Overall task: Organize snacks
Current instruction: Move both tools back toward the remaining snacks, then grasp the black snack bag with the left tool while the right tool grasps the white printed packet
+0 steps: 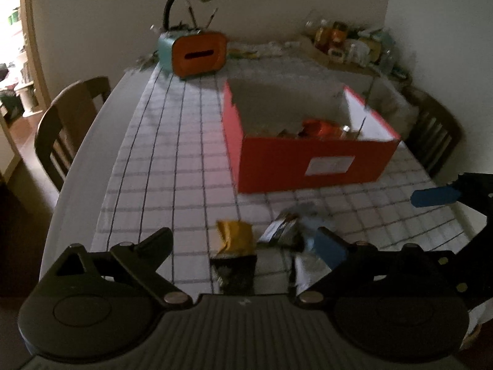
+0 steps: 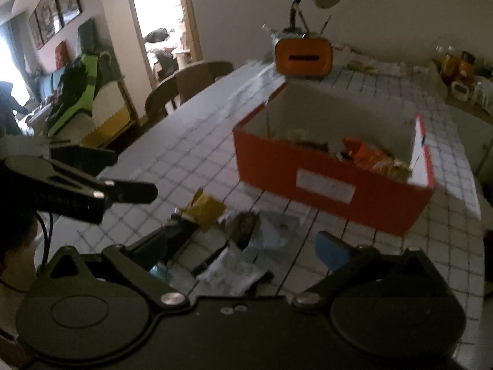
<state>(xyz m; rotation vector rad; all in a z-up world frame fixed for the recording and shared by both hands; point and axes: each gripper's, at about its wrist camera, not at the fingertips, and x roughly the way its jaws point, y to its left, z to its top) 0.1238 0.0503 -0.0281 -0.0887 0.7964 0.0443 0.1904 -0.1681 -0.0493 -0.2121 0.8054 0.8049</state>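
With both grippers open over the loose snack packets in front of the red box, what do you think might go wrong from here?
1. The yellow packet, the dark packet and the clear wrappers lie bunched together, so the open left gripper may pinch two at once.
2. The right gripper hangs over the same pile, so the two tools might collide.
3. The red box already holds snacks; a careless drop could catch its front wall.
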